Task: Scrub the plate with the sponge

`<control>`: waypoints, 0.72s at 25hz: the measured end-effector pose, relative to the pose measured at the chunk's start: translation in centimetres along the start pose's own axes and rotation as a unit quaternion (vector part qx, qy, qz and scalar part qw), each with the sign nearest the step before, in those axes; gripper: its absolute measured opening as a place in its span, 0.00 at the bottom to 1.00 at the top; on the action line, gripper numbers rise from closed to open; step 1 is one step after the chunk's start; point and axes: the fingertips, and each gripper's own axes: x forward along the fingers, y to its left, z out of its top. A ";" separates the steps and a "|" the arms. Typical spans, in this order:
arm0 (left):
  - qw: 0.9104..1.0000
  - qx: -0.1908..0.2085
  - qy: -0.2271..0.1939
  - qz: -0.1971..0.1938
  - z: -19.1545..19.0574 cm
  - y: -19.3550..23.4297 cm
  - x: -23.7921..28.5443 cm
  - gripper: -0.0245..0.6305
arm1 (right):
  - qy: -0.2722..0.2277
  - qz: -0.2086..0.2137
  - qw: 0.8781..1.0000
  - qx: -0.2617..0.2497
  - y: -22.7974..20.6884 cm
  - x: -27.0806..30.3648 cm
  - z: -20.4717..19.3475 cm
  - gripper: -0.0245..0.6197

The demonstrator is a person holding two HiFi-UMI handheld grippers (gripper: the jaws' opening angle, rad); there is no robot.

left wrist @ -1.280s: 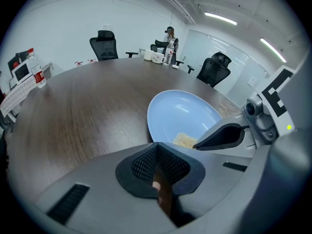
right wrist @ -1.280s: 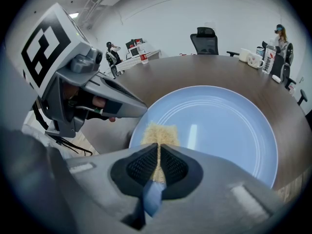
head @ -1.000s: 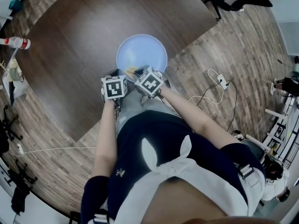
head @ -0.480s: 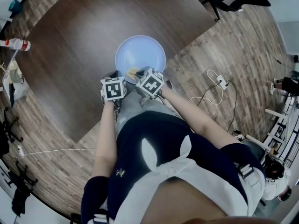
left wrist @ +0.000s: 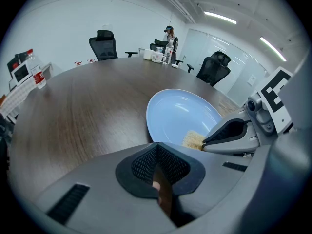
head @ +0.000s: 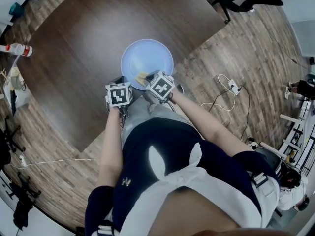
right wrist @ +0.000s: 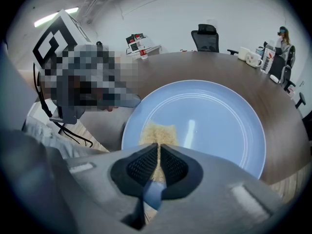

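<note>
A light blue plate [head: 147, 53] [left wrist: 178, 111] [right wrist: 214, 116] rests on the dark wooden table [head: 88, 43], close to its near edge. A tan sponge [head: 141, 76] [left wrist: 193, 139] [right wrist: 158, 130] lies flat on the plate's near part. My right gripper [head: 146, 78] [right wrist: 158, 147] [left wrist: 210, 139] is shut on that sponge and presses it onto the plate. Just left of it, my left gripper [head: 120, 80] [left wrist: 157, 147] [right wrist: 132, 100] is shut, its tips at the plate's near-left rim. Whether it grips the rim is hidden.
A water bottle [head: 17, 48] [left wrist: 35, 72] stands at the table's far left. Office chairs [left wrist: 105, 43] [right wrist: 207, 37] and mugs [left wrist: 157, 56] line the far side. A white cable with a plug block [head: 231, 86] lies on the floor to the right.
The right gripper has nudged the sponge a little to the right along the plate's near part. The left gripper has hardly moved.
</note>
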 end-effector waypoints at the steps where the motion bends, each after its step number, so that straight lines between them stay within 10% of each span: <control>1: 1.000 0.000 0.000 0.000 0.0 0.0 0.0 0.05 | 0.000 -0.001 1.000 0.002 -0.1 0.0 0.0 0.06; 18: 1.000 0.000 0.000 -0.006 -0.1 0.5 0.0 0.05 | -0.007 -0.012 0.999 0.036 -2.1 -0.3 -0.1 0.06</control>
